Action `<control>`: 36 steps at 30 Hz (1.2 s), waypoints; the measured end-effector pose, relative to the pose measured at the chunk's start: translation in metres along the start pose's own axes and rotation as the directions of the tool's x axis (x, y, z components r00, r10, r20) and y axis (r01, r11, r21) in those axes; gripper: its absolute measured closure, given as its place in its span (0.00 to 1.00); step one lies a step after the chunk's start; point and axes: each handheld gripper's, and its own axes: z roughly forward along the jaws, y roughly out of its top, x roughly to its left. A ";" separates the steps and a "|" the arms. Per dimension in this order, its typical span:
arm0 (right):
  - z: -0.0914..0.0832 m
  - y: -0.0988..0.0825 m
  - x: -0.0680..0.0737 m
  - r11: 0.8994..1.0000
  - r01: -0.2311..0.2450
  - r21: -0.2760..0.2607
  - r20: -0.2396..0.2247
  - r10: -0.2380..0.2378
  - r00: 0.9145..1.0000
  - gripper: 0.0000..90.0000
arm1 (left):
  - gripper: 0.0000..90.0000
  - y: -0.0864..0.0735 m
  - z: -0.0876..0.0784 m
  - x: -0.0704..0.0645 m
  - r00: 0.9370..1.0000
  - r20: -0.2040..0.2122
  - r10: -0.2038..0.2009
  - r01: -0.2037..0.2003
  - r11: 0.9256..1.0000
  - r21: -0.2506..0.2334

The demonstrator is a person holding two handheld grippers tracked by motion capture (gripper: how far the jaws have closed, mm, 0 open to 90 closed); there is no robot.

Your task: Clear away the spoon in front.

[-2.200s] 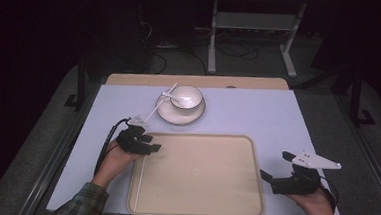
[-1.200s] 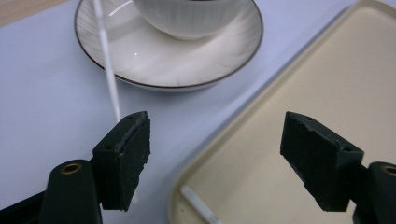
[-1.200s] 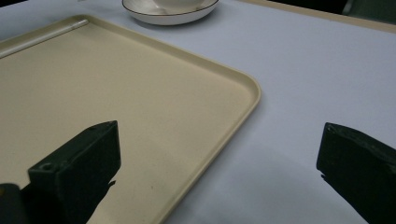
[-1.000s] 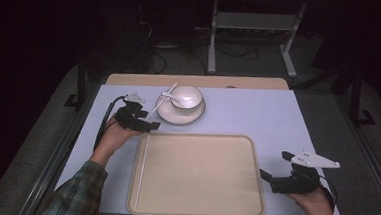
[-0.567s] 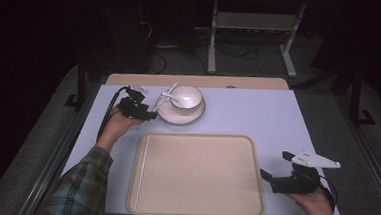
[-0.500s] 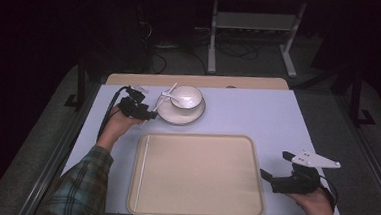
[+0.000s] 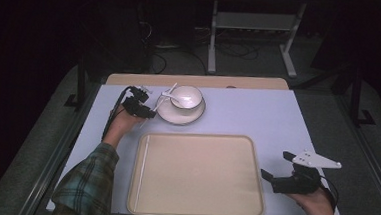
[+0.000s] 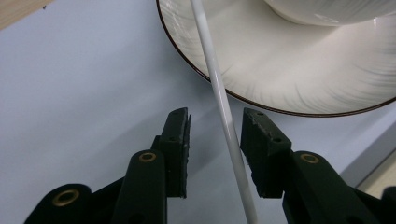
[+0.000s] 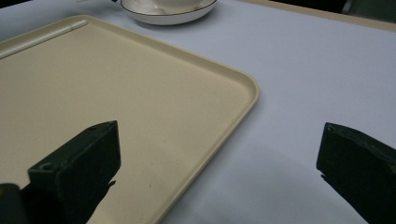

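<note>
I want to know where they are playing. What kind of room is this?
Probably a lab or workshop set up for recording, not a kitchen. A table stands on grey carpet, cables and a metal stand lie behind it, and hands hold a gripper near a plate and tray.

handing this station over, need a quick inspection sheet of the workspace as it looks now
surface: pale blue table top, beige tray bare
job's things: white stick leaning on the plate, white bowl on it
clutter: nothing seen
grippers: left claw has just been closing, stick between its jaws, gaps both sides; right claw wide open beside the tray
cables: black cable trails from left claw
surroundings: dark floor, metal stand behind
</note>
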 end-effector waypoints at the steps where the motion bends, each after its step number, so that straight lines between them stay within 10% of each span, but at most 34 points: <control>1: 0.000 0.000 0.000 1.000 0.000 -0.001 0.000 0.000 1.000 0.00 | 0.69 0.000 0.000 0.000 1.000 0.000 0.000 0.000 1.000 0.000; 17: -0.001 0.000 0.000 1.000 0.000 -0.002 0.000 0.000 1.000 0.00 | 0.92 0.004 0.006 0.001 0.998 -0.023 -0.062 0.062 0.998 0.018; 36: -0.001 0.000 0.000 1.000 -0.003 -0.005 0.001 0.003 1.000 0.00 | 0.94 -0.005 -0.011 0.007 0.994 0.011 -0.111 0.111 0.994 -0.023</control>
